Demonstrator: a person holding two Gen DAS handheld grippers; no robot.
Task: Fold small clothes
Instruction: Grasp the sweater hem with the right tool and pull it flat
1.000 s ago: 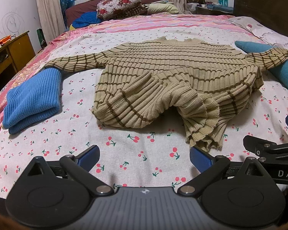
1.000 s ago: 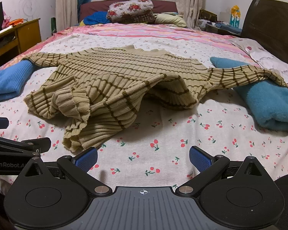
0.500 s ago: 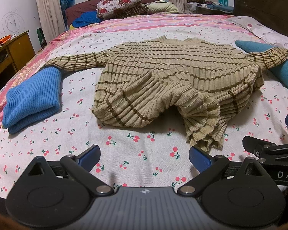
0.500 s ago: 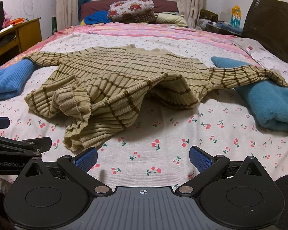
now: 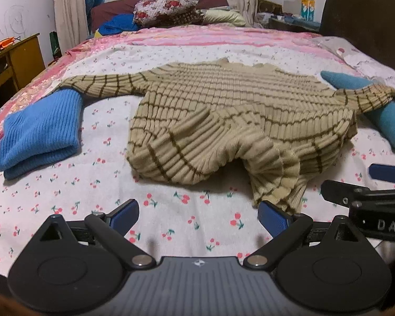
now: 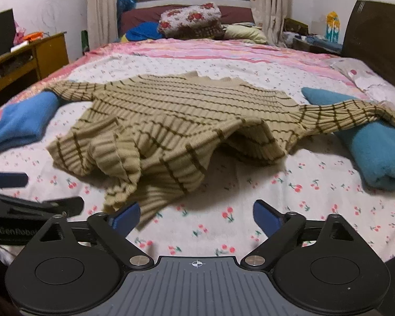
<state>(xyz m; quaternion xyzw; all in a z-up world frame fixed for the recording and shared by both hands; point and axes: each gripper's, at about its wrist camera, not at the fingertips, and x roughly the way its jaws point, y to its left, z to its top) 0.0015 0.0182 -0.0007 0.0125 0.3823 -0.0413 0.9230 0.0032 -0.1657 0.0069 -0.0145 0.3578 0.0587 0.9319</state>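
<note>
A beige ribbed sweater with brown stripes (image 5: 237, 110) lies spread on the bed, its hem bunched and ruffled toward me. My left gripper (image 5: 198, 214) stands open just short of the hem, with the ruffled corner beside its right finger. In the right wrist view the same sweater (image 6: 176, 121) has its hem corner at the left finger of my right gripper (image 6: 196, 215). That gripper's jaws are closing but still wide, and the pads do not press the fabric. Each sleeve rests on a folded garment.
A folded blue knit (image 5: 39, 134) lies at the left and a folded teal garment (image 6: 376, 152) at the right. The cherry-print sheet (image 5: 65, 189) covers the bed. Pillows (image 5: 168, 8) are at the far end, with a dark headboard (image 5: 368, 26) right and a wooden desk (image 5: 18, 55) left.
The right gripper's jaws have narrowed a little, and the sweater hem now sits closer to both grippers' fingers. The sweater itself has not moved.
</note>
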